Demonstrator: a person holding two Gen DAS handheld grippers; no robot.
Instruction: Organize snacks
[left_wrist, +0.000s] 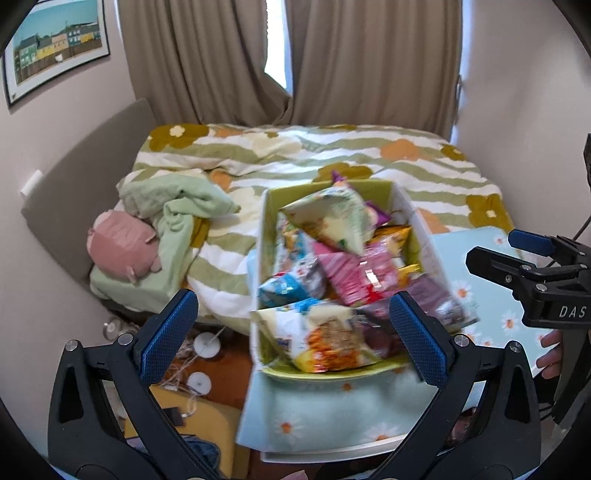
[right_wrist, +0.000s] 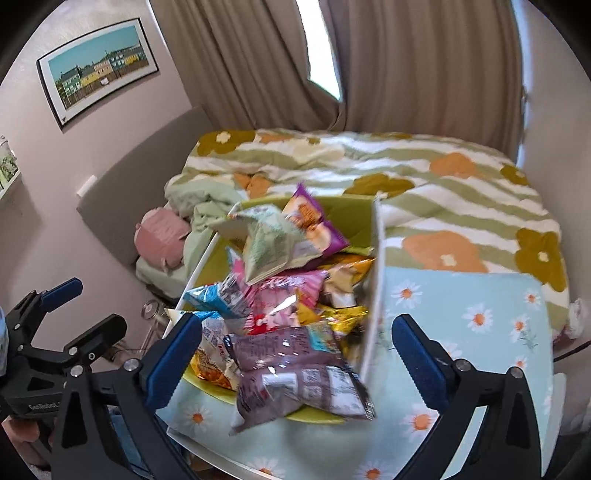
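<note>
Snack packets heaped in one green-lined box (right_wrist: 373, 266) on the daisy-cloth bench (right_wrist: 476, 325).

The packets look light, crinkly and slippery, best pinched at a sealed edge; the purple-grey packet (right_wrist: 295, 373) overhangs the box's near rim and seems easiest to take. About ten packets show (blur and overlap prevent an exact count), in one box. Both the left gripper (left_wrist: 293, 339) and right gripper (right_wrist: 295, 358) hover with jaws released, grasping nothing.
</note>
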